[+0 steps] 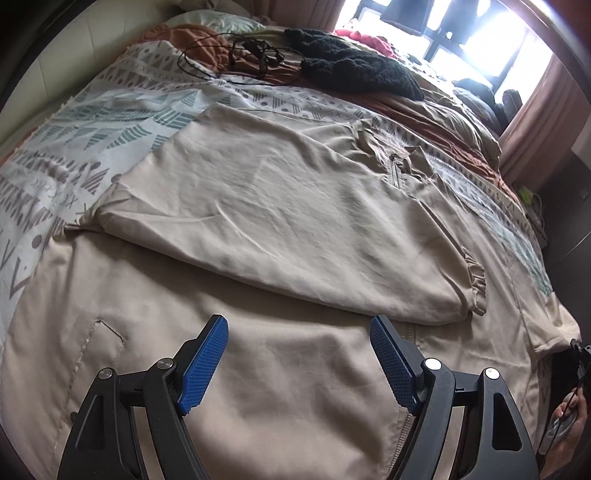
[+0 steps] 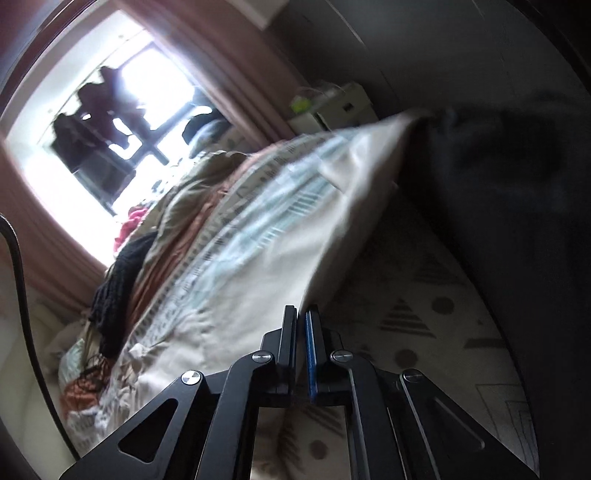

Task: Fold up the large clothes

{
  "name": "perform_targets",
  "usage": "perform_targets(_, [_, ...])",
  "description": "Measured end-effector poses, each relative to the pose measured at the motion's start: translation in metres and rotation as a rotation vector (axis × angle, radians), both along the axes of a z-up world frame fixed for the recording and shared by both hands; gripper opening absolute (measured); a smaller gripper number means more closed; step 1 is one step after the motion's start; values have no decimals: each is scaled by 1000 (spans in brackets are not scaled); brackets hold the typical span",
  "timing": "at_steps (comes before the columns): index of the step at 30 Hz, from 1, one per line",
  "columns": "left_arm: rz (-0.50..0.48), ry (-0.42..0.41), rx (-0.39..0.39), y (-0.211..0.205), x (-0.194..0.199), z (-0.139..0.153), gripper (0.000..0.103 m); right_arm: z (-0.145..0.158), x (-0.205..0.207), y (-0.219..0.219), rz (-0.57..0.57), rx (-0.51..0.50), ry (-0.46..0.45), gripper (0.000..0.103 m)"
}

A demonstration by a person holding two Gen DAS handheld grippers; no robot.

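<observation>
The beige jacket (image 1: pixel 258 206) lies spread on the bed (image 1: pixel 48 177), one sleeve folded across its body, its long axis running away from the left gripper (image 1: pixel 299 354), which hovers wide open just above the near hem. The right gripper (image 2: pixel 301 332), at the bed's right edge, is pinched closed on a blurred beige edge, probably the jacket's. Beyond lie a dark knit (image 1: pixel 354 70), a cable (image 1: pixel 236 55) and the bright window (image 1: pixel 461 33).

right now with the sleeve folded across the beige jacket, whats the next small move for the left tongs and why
Probably lower the left tongs onto the near part of the beige jacket and close. They hang open above it, holding nothing, while the right tongs are shut at a fabric edge, seemingly gripping it. A second grip would let both lift that part over the folded sleeve.
</observation>
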State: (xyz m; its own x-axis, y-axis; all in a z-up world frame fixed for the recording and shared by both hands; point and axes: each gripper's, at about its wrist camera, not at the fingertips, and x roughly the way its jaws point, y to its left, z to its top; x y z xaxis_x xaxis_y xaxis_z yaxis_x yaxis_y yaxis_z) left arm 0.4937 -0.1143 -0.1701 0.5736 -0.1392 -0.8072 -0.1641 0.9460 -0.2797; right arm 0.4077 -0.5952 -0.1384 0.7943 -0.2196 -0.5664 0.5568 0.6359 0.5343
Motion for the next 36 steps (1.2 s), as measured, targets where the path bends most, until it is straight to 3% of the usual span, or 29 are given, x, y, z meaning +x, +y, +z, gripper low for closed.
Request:
perform_targets(7, [0, -4, -18, 2, -4, 1, 80, 38, 4, 44, 132, -39, -69, 6])
perform_targets(13, [-8, -2, -36, 3, -4, 3, 80, 42, 25, 93, 276, -64, -40, 5])
perform_targets(17, [-6, -5, -40, 3, -4, 3, 80, 27, 40, 127, 398, -36, 28, 5])
perform_targets(22, [-5, -5, -41, 4, -4, 4, 80, -13, 60, 162, 542, 32, 221, 6])
perform_targets(24, [-1, 2, -39, 5, -4, 3, 80, -22, 63, 164, 542, 39, 269, 16])
perform_targets(26, [2, 6, -46, 6, -4, 3, 80, -21, 59, 156, 512, 64, 258, 61])
perform_targets(28, [1, 7, -53, 8, -3, 3, 80, -16, 48, 139, 443, 87, 197, 75])
perform_targets(36, [-22, 18, -40, 3, -2, 1, 80, -43, 21, 62, 168, 255, 129, 76])
